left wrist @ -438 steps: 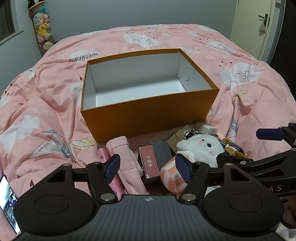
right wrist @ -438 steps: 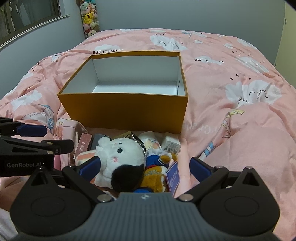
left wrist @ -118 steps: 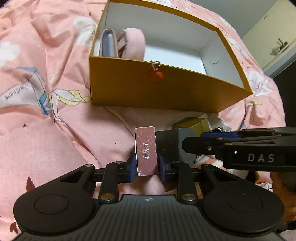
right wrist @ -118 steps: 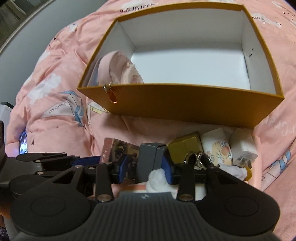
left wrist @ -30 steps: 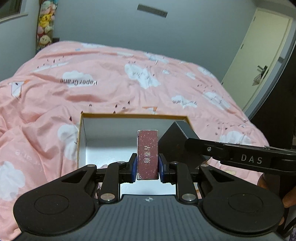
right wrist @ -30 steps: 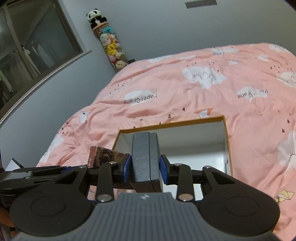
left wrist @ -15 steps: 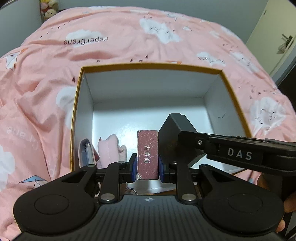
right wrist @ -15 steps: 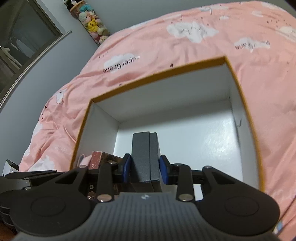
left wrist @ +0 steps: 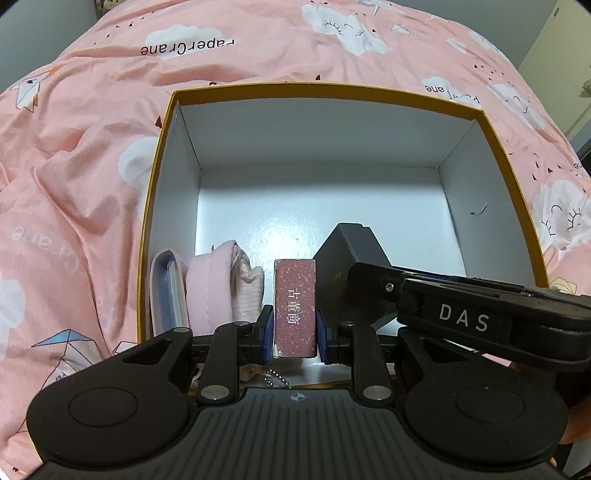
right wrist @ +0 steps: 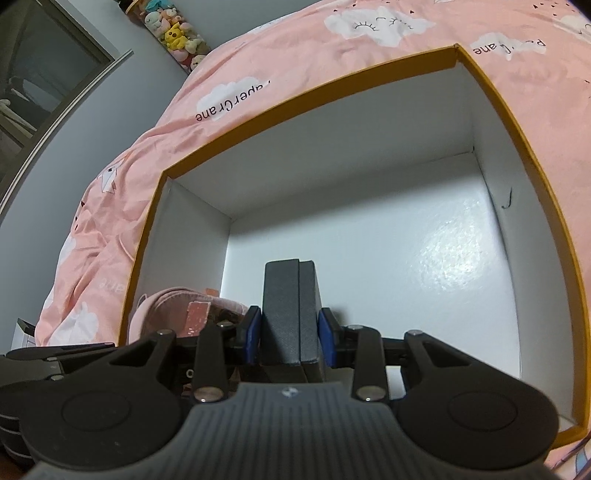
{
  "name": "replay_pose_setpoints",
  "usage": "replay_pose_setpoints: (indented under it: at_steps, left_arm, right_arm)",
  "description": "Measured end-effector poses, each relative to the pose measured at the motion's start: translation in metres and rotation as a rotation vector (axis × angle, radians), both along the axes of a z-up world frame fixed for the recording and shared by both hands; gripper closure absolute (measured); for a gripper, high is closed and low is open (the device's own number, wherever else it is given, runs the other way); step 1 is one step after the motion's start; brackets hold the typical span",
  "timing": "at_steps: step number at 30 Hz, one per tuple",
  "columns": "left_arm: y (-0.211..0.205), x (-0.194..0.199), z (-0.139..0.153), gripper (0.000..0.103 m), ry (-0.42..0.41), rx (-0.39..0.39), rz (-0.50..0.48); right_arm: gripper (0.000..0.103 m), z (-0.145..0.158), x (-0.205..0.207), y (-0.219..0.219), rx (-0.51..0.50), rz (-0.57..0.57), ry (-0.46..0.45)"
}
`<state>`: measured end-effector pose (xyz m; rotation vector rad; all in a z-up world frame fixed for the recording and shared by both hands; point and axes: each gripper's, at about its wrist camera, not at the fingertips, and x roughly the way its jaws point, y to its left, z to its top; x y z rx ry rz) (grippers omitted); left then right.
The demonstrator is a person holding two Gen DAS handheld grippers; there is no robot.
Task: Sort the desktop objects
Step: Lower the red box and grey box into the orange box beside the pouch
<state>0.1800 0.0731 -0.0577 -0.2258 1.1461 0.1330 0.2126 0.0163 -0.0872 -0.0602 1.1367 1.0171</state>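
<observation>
My left gripper point(left wrist: 294, 334) is shut on a small dark-red glitter box point(left wrist: 294, 306) with white characters, held upright over the near left part of the orange cardboard box point(left wrist: 325, 90). My right gripper point(right wrist: 290, 341) is shut on a dark grey box point(right wrist: 290, 314), held upright inside the orange box point(right wrist: 306, 98) near its left front. In the left wrist view the grey box point(left wrist: 345, 254) and the right gripper's arm marked DAS show just right of the red box. In the right wrist view the red box point(right wrist: 197, 312) appears at the left.
A pink pouch point(left wrist: 225, 280) and a blue-edged card holder point(left wrist: 168, 291) stand against the box's left wall. The box's white floor point(left wrist: 325, 206) lies bare in the middle and right. A pink cloud-print duvet point(left wrist: 81, 155) surrounds the box. Plush toys point(right wrist: 173, 33) hang at the far wall.
Both grippers have come down and tipped forward over the orange box, each keeping its item. The box interior now fills both views, where a second ago the far bed and wall showed.
</observation>
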Motion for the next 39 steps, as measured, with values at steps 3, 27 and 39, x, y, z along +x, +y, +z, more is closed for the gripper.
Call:
replay_pose_setpoints:
  at_steps: [3, 27, 39]
  left_arm:
    - [0.0, -0.002, -0.002, 0.077, 0.008, 0.006, -0.008]
    - [0.049, -0.058, 0.054, 0.054, -0.224, 0.01, 0.046]
    - [0.076, -0.072, 0.031, 0.054, -0.235, -0.106, 0.134]
  right_arm:
    - [0.068, -0.001, -0.002, 0.001, -0.003, 0.005, 0.013]
    - [0.067, 0.012, -0.027, 0.019, -0.127, 0.12, -0.065]
    - [0.062, 0.021, -0.024, 0.017, -0.097, 0.161, 0.019]
